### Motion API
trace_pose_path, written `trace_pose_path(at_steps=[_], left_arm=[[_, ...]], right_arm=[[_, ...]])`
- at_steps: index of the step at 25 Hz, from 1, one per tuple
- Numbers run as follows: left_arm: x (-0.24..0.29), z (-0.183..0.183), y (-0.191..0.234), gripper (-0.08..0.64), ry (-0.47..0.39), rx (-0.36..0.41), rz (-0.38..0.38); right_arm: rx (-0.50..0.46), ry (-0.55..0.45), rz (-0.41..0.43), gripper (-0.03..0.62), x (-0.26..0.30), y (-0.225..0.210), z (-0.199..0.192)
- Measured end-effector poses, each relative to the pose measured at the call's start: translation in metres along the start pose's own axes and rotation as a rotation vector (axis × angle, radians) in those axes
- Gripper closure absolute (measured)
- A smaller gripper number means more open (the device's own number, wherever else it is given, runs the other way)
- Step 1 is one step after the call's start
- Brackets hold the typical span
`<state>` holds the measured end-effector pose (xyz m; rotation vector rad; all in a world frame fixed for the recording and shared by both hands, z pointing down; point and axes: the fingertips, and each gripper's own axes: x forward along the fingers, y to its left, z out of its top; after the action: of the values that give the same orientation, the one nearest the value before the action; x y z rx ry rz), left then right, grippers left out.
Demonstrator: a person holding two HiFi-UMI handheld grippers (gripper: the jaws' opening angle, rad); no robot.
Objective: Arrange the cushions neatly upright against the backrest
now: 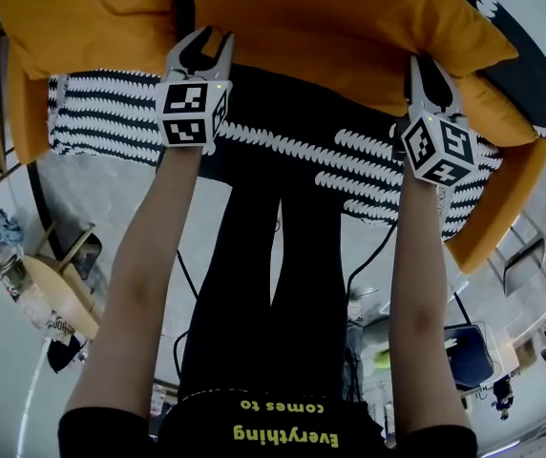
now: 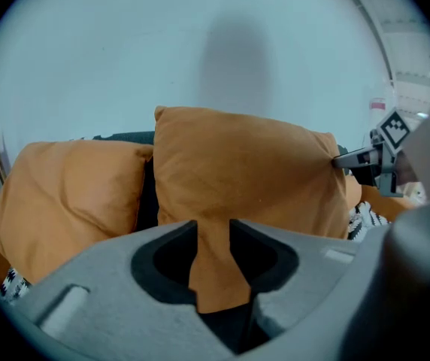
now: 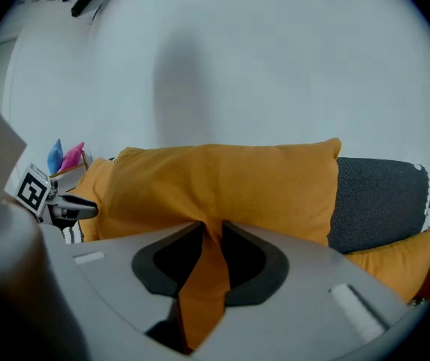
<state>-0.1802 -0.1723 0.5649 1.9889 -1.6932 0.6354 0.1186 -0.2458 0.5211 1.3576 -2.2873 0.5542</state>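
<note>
A large orange cushion (image 1: 349, 17) stands on a dark sofa, and I hold it from both ends. My left gripper (image 1: 201, 46) is at its left end, my right gripper (image 1: 429, 74) at its right end. In the left gripper view the jaws (image 2: 213, 228) stand a little apart, with a fold of the cushion (image 2: 245, 164) lying between them. In the right gripper view the jaws (image 3: 213, 232) are likewise parted around a flap of the same cushion (image 3: 230, 179). A second orange cushion (image 2: 72, 194) leans beside it on the left.
A black-and-white patterned throw (image 1: 349, 156) lies along the sofa's front edge. A dark grey cushion (image 3: 377, 201) sits at the right, with another orange cushion (image 3: 395, 265) below it. The person's black-clad legs (image 1: 254, 284) stand close to the sofa. A white wall (image 2: 200, 43) rises behind.
</note>
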Motion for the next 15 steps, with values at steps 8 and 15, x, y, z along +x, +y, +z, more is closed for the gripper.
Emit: trace_pose_path(at_steps=[8, 15], left_arm=[[-0.057, 0.037, -0.019, 0.422, -0.126, -0.016, -0.008], [-0.092, 0.070, -0.019, 0.561, -0.149, 0.050, 0.025]], right_arm=[[0.100, -0.118, -0.009, 0.417, -0.071, 0.018, 0.007], [0.016, -0.248, 0.004, 0.581, -0.113, 0.062, 0.036]])
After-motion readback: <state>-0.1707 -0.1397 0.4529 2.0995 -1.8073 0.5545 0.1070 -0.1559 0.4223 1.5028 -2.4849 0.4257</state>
